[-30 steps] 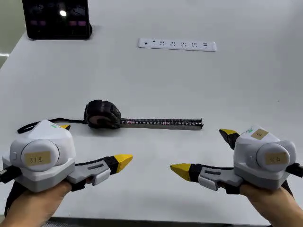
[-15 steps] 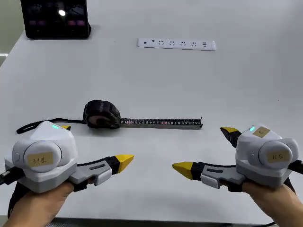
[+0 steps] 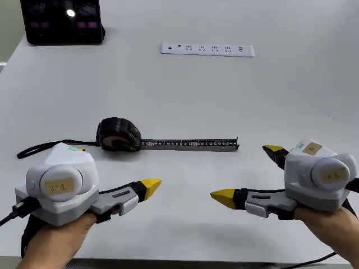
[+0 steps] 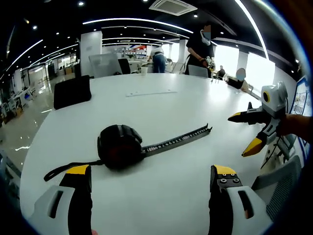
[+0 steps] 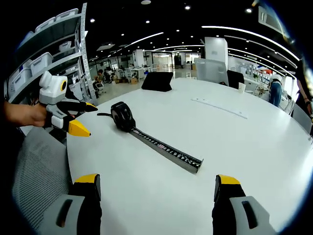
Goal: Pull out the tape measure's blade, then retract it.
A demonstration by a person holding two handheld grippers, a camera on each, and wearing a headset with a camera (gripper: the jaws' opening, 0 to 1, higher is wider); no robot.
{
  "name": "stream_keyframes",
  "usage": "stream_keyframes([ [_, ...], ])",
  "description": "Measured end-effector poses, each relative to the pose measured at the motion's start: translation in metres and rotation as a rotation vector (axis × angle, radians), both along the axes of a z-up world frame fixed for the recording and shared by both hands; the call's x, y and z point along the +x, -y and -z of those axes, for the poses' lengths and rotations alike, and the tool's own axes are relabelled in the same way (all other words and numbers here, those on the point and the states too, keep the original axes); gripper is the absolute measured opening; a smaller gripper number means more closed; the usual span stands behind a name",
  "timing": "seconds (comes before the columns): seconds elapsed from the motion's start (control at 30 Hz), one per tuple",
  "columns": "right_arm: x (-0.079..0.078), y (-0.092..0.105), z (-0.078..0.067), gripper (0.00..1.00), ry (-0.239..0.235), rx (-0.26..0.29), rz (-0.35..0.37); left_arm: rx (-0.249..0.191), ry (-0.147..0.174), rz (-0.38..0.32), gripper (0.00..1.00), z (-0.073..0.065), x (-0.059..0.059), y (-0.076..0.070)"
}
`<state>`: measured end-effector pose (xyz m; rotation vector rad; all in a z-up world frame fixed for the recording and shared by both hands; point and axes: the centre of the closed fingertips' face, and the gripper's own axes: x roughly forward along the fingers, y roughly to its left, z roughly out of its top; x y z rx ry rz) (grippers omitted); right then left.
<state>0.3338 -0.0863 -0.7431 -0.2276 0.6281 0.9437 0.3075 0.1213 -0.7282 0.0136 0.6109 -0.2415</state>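
Blade lies drawn out from the tape measure on the tabletop. Left gripper and right gripper hover nearby, fingers wide, empty. Retraction seems next: one gripper steadies the case, the other feeds the blade home.

Open-plan office, big floor. Evidence:
- long white linear ceiling light strips plus recessed spots, and a square ceiling air-con vent
- large round white table, meeting-room type, with a white multi-socket power strip and a black propped-up screen at its far edge
- black office chair pulled up to the table; grey mesh chair back at the near side
- grey metal shelving rack with pale storage bins along one wall
- standing person in dark top at the far side; more desks and bright windows behind
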Motion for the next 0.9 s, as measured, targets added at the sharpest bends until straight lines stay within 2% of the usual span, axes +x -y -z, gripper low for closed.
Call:
stream_keyframes([
  [0.4, 0.004, 0.001, 0.011, 0.92, -0.033, -0.029, -0.078, 0.001, -0.002, -0.069, 0.99, 0.005, 0.009, -0.008],
  [0.77, 0.011, 0.004, 0.020, 0.83, -0.045, -0.074, -0.168, -0.007, -0.003, -0.114, 0.98, 0.007, 0.020, -0.015],
  [0.9, 0.015, 0.005, 0.022, 0.80, -0.034, -0.091, -0.197, -0.005, -0.001, -0.122, 0.98, 0.008, 0.026, -0.017],
])
